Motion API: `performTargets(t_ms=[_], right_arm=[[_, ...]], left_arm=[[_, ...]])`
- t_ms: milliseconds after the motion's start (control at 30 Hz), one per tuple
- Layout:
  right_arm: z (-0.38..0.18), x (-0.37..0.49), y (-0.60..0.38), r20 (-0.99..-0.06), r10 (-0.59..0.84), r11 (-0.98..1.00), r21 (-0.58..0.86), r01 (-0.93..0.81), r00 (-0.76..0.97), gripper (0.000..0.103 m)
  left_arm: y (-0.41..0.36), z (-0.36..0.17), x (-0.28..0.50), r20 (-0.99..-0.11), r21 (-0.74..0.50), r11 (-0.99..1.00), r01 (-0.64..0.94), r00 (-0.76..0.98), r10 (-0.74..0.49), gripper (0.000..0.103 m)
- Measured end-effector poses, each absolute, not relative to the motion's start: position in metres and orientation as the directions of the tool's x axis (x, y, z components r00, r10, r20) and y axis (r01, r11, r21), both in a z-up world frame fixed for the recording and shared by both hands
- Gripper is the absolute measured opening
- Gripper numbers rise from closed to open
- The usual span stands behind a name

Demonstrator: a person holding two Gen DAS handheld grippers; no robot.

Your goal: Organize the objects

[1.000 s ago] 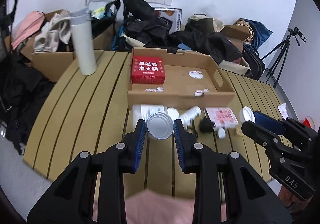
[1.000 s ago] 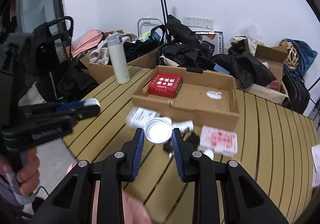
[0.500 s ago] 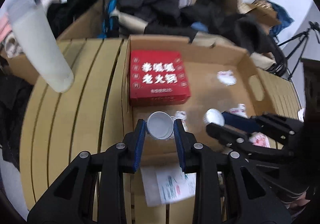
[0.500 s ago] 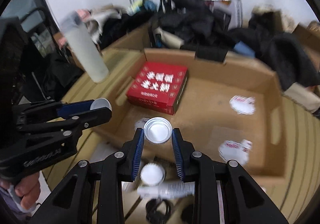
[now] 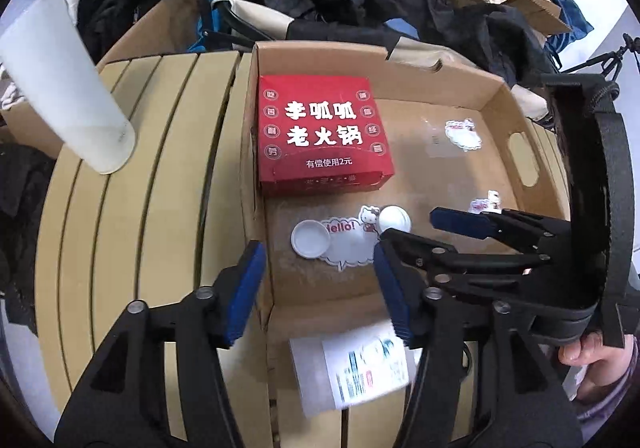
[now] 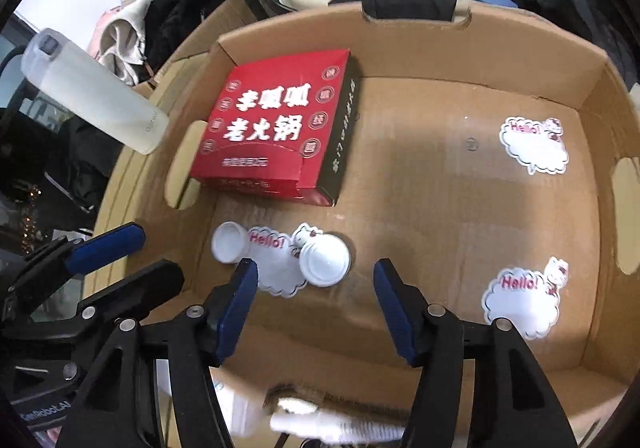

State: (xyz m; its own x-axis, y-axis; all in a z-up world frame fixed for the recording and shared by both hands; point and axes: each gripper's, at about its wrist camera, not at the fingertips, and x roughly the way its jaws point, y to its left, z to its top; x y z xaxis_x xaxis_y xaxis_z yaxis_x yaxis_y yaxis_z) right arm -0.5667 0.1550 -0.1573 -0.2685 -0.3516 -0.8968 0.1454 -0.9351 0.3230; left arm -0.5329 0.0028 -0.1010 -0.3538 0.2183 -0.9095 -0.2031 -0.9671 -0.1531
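Observation:
Two white caps lie on the floor of the cardboard box (image 5: 500, 95) in front of a red carton (image 5: 320, 139). The left cap (image 5: 310, 240) rests just past the tips of my left gripper (image 5: 318, 288), whose jaws are opening and free of it. In the right wrist view the other cap (image 6: 324, 260) sits on a "Hello!" sticker just ahead of my right gripper (image 6: 316, 304), whose jaws are also opening with the pads clear. The right gripper (image 5: 424, 228) reaches in beside the second cap (image 5: 395, 217). The left gripper (image 6: 136, 260) hangs over the box's left wall (image 6: 120, 183).
A tall white bottle (image 5: 68, 95) stands on the slatted table left of the box. A white packet (image 5: 352, 364) and a white tube (image 6: 340, 424) lie on the table in front of it. Clothes and bags pile up behind. A person's hand (image 5: 596, 360) holds the right gripper.
Both grippers carried their white caps from over the table into the box, then opened. The caps now lie loose on the box floor.

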Motion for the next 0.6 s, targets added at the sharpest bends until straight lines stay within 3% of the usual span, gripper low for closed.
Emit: performTargets(t_ms=[133, 400, 600], right_arm=[[-0.120, -0.552, 0.165, -0.890, -0.329, -0.943, 0.294, 0.154, -0.317, 0.064], [-0.028, -0.497, 0.194, -0.857, -0.239, -0.970, 0.190, 0.152, -0.456, 0.064], [0.027, -0.414, 0.215, -0.781, -0.207, -0.977, 0.133, 0.166, -0.590, 0.066]], left_arm=[[-0.001, -0.071, -0.516, -0.905, -0.102, -0.976, -0.194, -0.390, 0.172, 0.076], [-0.001, 0.001, -0.462, -0.860, -0.056, -0.980, -0.189, -0.490, 0.143, 0.078], [-0.002, 0.055, -0.379, -0.748, 0.007, -0.985, -0.172, -0.655, 0.109, 0.085]])
